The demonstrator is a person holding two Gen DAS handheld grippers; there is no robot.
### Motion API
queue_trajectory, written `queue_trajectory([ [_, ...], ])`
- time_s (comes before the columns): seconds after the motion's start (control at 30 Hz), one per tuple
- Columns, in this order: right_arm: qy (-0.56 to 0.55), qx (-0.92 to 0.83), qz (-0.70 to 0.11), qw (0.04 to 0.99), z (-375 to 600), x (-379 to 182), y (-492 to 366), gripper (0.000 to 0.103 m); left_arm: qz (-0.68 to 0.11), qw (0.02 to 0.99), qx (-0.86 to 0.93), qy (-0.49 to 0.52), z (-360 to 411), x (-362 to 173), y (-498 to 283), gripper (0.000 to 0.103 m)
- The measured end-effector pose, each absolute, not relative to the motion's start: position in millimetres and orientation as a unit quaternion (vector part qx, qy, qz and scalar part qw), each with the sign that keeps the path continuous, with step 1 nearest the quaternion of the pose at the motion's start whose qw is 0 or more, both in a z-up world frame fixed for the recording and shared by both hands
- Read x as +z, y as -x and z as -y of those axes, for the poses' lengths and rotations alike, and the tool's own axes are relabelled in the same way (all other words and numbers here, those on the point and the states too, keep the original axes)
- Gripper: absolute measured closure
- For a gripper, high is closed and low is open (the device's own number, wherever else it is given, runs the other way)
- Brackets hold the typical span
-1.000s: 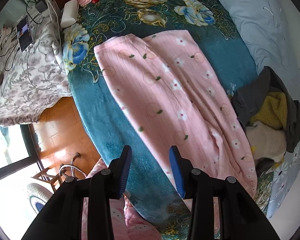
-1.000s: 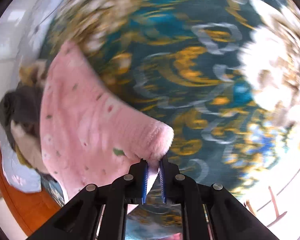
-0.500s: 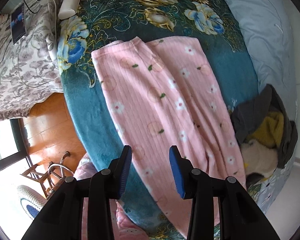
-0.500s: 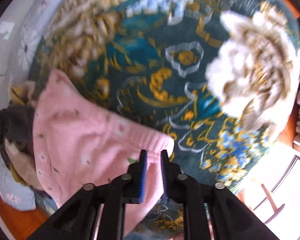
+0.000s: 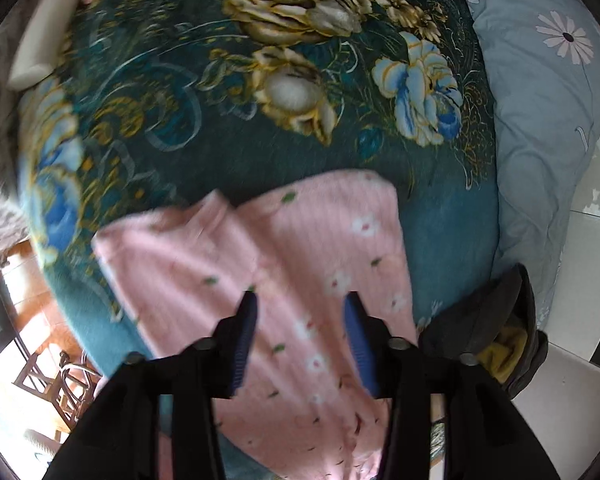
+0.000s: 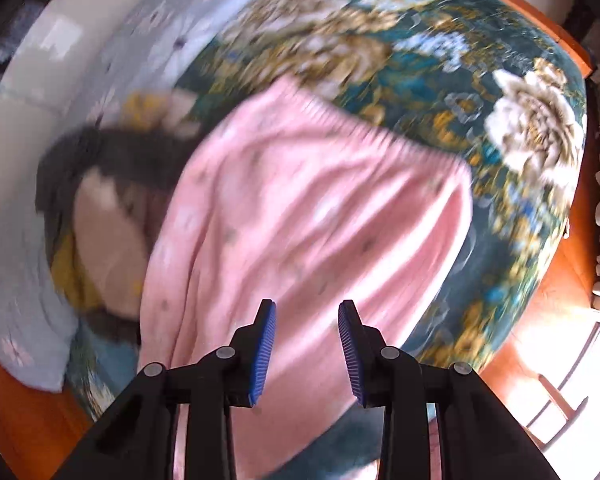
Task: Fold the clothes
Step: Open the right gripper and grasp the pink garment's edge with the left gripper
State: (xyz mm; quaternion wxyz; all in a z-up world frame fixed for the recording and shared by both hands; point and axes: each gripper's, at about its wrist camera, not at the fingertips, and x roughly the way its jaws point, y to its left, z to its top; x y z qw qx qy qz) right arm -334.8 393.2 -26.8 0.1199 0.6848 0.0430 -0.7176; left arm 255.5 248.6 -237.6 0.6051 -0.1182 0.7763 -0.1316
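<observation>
Beneath both grippers, the pink fleece trousers with small white flowers (image 5: pixel 284 280) lie flat on the teal floral blanket (image 5: pixel 260 140) covering the bed, long axis running from the elastic waistband (image 6: pixel 340 120) to the two leg cuffs (image 5: pixel 300 196). The left gripper (image 5: pixel 300 336) hangs over the legs, cuffs just ahead, its jaws having just been opening, nothing between them. The right gripper (image 6: pixel 306 344), jaws likewise just opening and empty, hovers over the seat, nearer the waistband.
</observation>
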Motion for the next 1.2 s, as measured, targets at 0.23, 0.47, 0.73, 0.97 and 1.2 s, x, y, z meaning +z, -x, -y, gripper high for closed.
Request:
queue_trajectory([
  [0.23, -0.670, -0.718, -0.121, 0.145, -329.6, -0.4, 300.7, 0.064, -0.809, 0.528, -0.110, 0.233, -200.8, -291.7, -285.3, 0.048],
  [0.47, -0.667, -0.715, -0.158, 0.137, -296.6, -2.9, 296.1, 0.063, -0.817, 0.511, -0.069, 0.259, -147.9, -331.8, -308.5, 0.048],
  [0.73, -0.684, -0.698, -0.179, 0.111, -302.2, -22.1, 283.6, 0.062, -0.850, 0.518, -0.018, 0.096, -105.4, -363.9, -317.2, 0.088],
  [0.97, -0.689, -0.699, -0.167, 0.096, -309.7, -23.4, 285.4, 0.062, -0.811, 0.559, -0.128, 0.112, -95.6, -307.2, -314.6, 0.100],
  [1.2, -0.689, -0.696, -0.165, 0.113, -299.8, -27.3, 280.6, 0.062, -0.743, 0.610, -0.224, 0.162, -154.2, -257.3, -304.2, 0.099],
])
